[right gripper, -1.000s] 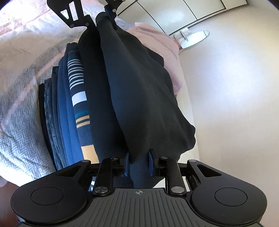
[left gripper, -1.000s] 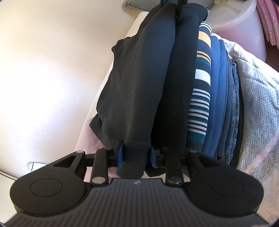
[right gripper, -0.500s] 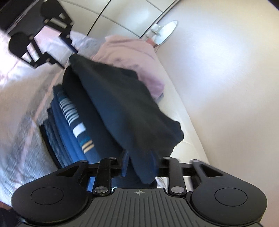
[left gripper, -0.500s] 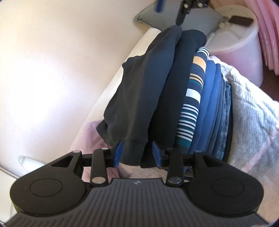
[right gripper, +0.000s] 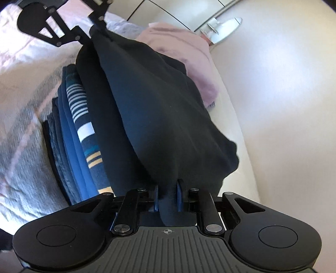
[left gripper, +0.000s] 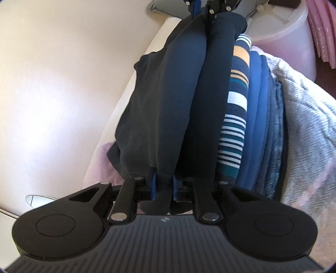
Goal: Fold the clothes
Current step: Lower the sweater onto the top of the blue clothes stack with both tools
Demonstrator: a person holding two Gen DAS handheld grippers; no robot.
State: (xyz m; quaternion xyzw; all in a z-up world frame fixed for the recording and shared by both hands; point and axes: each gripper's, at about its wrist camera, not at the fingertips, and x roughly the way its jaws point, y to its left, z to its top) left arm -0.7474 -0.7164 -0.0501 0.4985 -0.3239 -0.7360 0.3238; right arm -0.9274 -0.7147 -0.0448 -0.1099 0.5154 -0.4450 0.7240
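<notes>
A dark navy folded garment (left gripper: 166, 105) (right gripper: 168, 117) lies on top of a stack of folded clothes (left gripper: 237, 117) (right gripper: 79, 134) with a striped piece and blue pieces in it. My left gripper (left gripper: 162, 184) is shut on one end of the dark garment. My right gripper (right gripper: 167, 196) is shut on the opposite end. Each gripper shows at the far end in the other's view: the right gripper (left gripper: 206, 12) and the left gripper (right gripper: 98, 27). The garment is stretched between them.
The stack rests on a grey and pink herringbone blanket (left gripper: 306, 117) (right gripper: 23, 117). A pink garment (right gripper: 189, 56) lies beside the stack. A pale plastic bin (left gripper: 283, 31) and a grey cushion (left gripper: 168, 8) stand beyond. A white wall (left gripper: 52, 84) runs alongside.
Half a second ago both grippers were wider on the garment and the right one stood back. Now both have closed on the garment's ends and it is pulled taut again.
</notes>
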